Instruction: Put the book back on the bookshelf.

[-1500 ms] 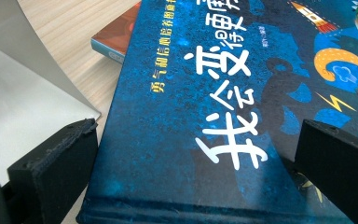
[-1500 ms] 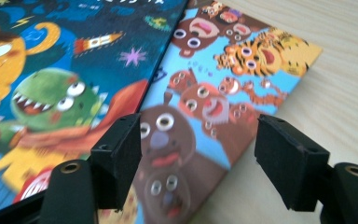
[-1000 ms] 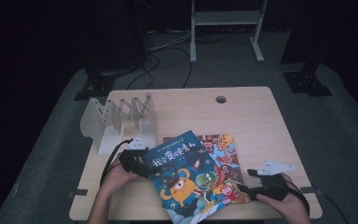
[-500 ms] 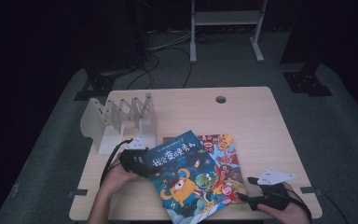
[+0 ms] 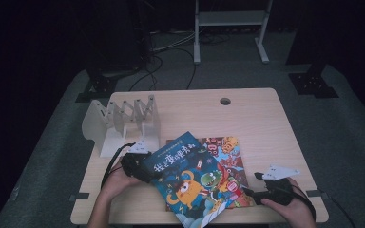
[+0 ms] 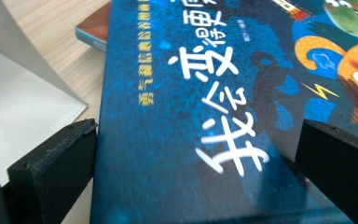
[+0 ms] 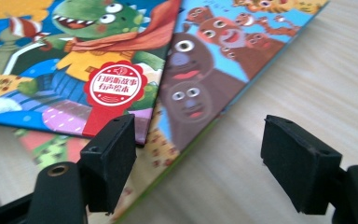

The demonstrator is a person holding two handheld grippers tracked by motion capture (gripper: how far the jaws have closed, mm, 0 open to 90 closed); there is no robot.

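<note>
At the near edge of the wooden table [image 5: 256, 118], a blue picture book [image 5: 190, 183] with a monster and a green dinosaur on its cover lies slanted on top of a second book [image 5: 225, 149], whose cover shows brown bears. The left gripper [image 5: 135, 164] sits at the blue book's left corner, and in the left gripper view that book [image 6: 205, 116] runs between its two black jaws, which stand apart on either side; whether they press on it cannot be told. The right gripper [image 5: 259, 192] rests at the right near corner of the stack, its jaws spread and just opened a little wider, one over the blue cover's edge [image 7: 98, 56], the other over bare wood, with the lower book's corner [image 7: 196, 102] between them, untouched. A white folding rack [image 5: 123, 123] stands just beyond the left gripper
</note>
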